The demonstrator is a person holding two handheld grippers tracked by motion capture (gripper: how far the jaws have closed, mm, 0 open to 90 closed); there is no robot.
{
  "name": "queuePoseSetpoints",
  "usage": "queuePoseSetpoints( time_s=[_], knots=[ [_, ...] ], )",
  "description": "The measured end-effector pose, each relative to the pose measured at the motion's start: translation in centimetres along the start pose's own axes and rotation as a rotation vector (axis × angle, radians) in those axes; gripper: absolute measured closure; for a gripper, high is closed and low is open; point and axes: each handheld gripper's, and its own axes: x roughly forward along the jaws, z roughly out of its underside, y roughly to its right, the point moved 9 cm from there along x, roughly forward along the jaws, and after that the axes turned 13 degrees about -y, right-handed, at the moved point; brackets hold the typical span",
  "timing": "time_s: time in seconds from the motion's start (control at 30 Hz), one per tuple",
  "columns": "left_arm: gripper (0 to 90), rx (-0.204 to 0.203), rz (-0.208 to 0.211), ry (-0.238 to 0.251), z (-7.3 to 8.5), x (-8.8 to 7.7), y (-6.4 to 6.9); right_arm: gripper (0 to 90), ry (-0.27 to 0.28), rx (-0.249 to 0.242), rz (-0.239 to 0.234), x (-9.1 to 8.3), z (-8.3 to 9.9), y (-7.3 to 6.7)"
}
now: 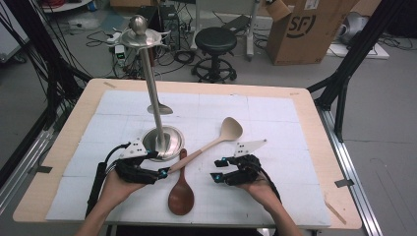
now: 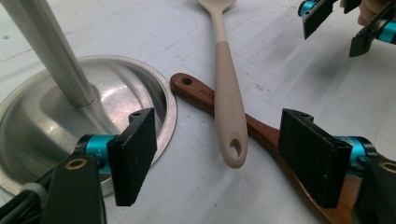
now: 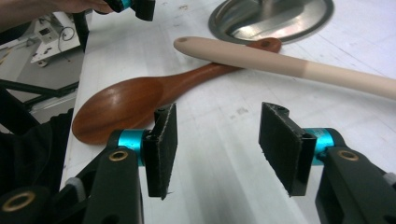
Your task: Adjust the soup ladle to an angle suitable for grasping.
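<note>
A beige spoon (image 1: 216,142) lies slantwise on the white mat, its handle crossing over the handle of a dark wooden spoon (image 1: 181,194). Both handles end close to the round base of a steel stand (image 1: 164,142). My left gripper (image 1: 160,173) is open, and in the left gripper view its jaws (image 2: 223,154) stand on either side of the beige spoon's (image 2: 229,93) holed handle end without touching it. My right gripper (image 1: 219,169) is open over bare mat to the right of the spoons. In the right gripper view nothing lies between its jaws (image 3: 219,144), and the wooden spoon (image 3: 121,105) is just beyond them.
The stand's tall pole (image 1: 150,73) rises from the mat's middle left, with a silver spoon-shaped piece (image 1: 161,109) beside it. The wooden table edge (image 1: 319,147) frames the mat. Behind the table, a black stool (image 1: 215,42), a cardboard box (image 1: 310,29) and cables sit on the floor.
</note>
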Motion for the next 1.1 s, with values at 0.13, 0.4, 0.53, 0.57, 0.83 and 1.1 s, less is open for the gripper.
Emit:
queuePoseSetpoints(
  time_s=[0.13,0.4,0.53,0.57,0.83,1.1],
  knots=[
    [32.9,0.017,-0.008,-0.012,0.0,0.5,0.1,44.1,0.018,0.012,0.016,-0.8,0.7,0.4],
    [39.7,0.013,0.005,-0.03,0.1,1.6,0.4,40.6,0.051,0.056,0.046,-1.8,1.7,1.2],
    [42.0,0.012,0.009,-0.037,0.1,2.0,0.6,39.8,0.057,0.071,0.059,-2.2,2.1,1.6],
    [42.1,0.013,0.006,-0.041,0.2,2.1,0.6,39.6,0.057,0.079,0.061,-2.2,2.2,1.6],
    [43.9,0.022,0.005,-0.059,0.3,2.9,0.9,38.7,0.066,0.083,0.08,-2.4,2.3,1.9],
    [49.2,0.017,0.003,-0.061,0.4,3.2,0.9,38.3,0.068,0.082,0.088,-2.5,2.4,2.0]
  ],
)
